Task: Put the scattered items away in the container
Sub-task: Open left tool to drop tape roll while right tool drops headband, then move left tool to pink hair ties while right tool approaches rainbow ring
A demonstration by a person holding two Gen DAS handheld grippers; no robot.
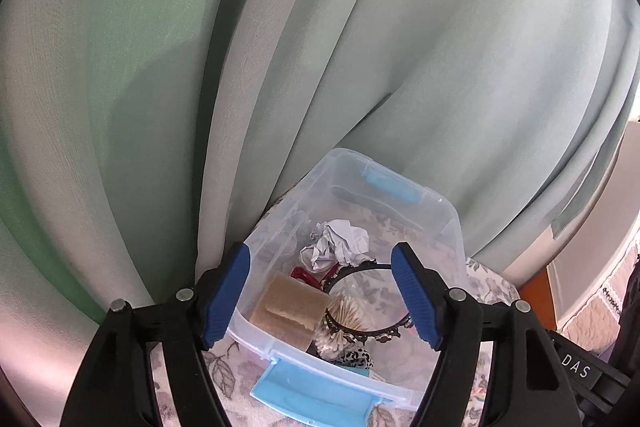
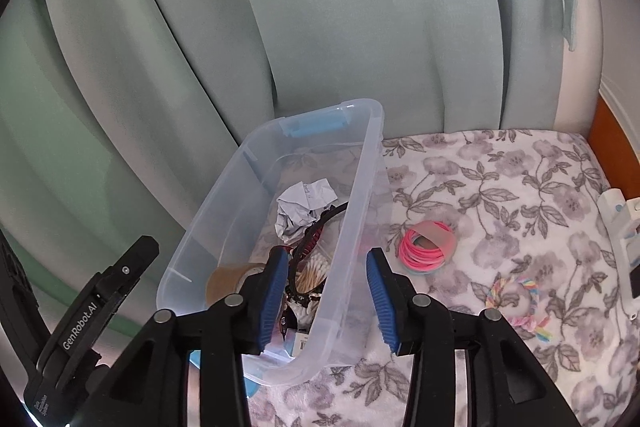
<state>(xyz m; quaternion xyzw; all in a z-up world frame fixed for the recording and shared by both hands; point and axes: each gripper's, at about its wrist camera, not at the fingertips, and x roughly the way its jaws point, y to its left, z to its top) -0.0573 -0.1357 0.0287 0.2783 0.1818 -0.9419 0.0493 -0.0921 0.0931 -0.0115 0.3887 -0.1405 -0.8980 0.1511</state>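
The see-through plastic box with blue clips (image 2: pixel 280 211) sits low in the middle of the frame on the flowery blanket (image 2: pixel 500 187), already holding crumpled white paper (image 2: pixel 304 207) and a brown tape roll (image 1: pixel 286 309). Both tongs are apart and empty: the left tongs (image 1: pixel 320 295) hover over the box, and the right tongs (image 2: pixel 328 295) straddle its right wall. The pink hair bands (image 2: pixel 427 246) and rainbow rope ring (image 2: pixel 516 301) at lower right probably go in next.

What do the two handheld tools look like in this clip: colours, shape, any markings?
Both match. The left tool and right tool each have black plastic frames with triangular cut-outs, silver round pivot pins, and two blue ribbed pads. Seen from the right view, the left tool's body reads "GenRobot.AI" in white; from the left view, the right tool's shows "DAS". No cables, hands or sleeves show.
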